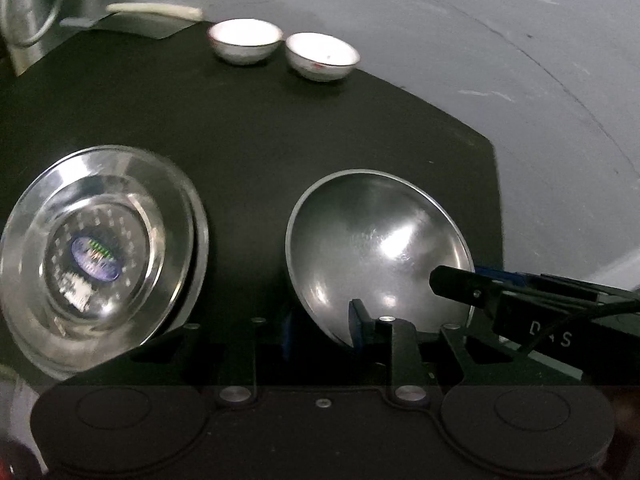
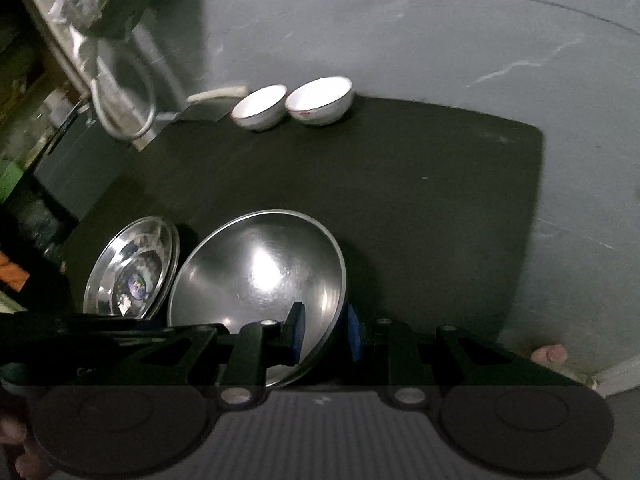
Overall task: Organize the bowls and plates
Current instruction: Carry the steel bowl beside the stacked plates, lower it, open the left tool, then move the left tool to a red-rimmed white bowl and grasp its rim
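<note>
So the big steel bowl [image 2: 260, 276] sits near the front of the dark surface [image 2: 400, 184], and both my tools are on it. My right hand-held gripper [image 2: 326, 334] is clamped over the near rim, one blue pad inside the bowl and one outside, which makes sense since a thin rim is the only bit you can really pinch on something this round and slick. My left hand-held gripper [image 1: 320, 332] has one pad inside the bowl and the other outside too, looks closed on the rim from its side, probably to stop it tipping.

Just beside it on the left are the steel plates [image 1: 100, 252], already nested, so I'd guess that's the pile I'm building. Well apart at the far edge, two white bowls [image 1: 280, 48] sit side by side, not yet touched.
</note>
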A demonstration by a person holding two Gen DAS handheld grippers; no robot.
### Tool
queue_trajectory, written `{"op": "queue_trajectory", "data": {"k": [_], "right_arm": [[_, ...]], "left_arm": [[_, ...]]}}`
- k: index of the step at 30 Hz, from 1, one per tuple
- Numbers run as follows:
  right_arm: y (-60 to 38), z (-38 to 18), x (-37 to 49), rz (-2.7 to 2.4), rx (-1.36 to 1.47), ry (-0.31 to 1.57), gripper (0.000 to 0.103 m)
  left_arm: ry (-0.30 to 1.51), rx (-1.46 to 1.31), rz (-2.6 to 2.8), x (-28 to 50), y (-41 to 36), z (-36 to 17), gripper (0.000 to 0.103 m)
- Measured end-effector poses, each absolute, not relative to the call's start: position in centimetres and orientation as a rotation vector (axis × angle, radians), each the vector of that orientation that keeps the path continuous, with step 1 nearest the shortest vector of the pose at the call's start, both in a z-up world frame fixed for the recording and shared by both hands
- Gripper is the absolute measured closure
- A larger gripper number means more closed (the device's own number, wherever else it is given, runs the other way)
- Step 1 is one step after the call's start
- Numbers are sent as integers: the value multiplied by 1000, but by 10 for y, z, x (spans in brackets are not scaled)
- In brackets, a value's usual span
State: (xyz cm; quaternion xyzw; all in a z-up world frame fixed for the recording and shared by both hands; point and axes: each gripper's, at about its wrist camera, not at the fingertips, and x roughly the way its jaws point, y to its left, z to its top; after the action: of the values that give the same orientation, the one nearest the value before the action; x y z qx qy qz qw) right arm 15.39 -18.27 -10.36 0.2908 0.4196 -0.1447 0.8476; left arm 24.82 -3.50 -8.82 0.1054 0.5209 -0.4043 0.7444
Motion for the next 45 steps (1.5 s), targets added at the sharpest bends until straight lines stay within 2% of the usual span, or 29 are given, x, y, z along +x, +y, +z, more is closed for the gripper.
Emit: {"op": "queue_trajectory", "data": {"k": [5,7,8,9,10,11,14,16,21,26,31,36,45], "right_arm": [[-197,-108,168,-166,554,880,74],[-204,-109,172,-87,537,883,66],[-206,-108,172,-58,525,886,64],[-209,-107,170,-34,516,879,58],[-212,-105,167,-11,505,866,48],[-216,-104,164,7,498,857,44],[-229,-100,152,42,478,827,28],[-240,-98,140,48,490,800,17],[-267,-90,110,75,508,708,1],[-287,-67,94,79,362,633,0],[-302,-57,82,27,388,604,0],[-311,-73,69,-106,506,685,0],[-294,-82,71,-201,509,802,0]], "left_arm": [[1155,156,-765,245,-35,-95,72],[1142,115,-693,241,-32,-94,70],[1137,99,-654,237,-31,-92,63],[1127,75,-612,231,-29,-89,59],[1114,56,-579,225,-26,-84,45],[1101,47,-548,218,-23,-81,32],[1058,25,-437,194,-19,-69,16],[1040,11,-372,178,-19,-63,9],[999,67,-249,132,-10,-40,2],[924,101,-165,100,4,-20,1],[862,95,-148,94,11,-8,1],[879,74,-194,114,12,-20,1],[898,-45,-303,150,23,-45,1]]}}
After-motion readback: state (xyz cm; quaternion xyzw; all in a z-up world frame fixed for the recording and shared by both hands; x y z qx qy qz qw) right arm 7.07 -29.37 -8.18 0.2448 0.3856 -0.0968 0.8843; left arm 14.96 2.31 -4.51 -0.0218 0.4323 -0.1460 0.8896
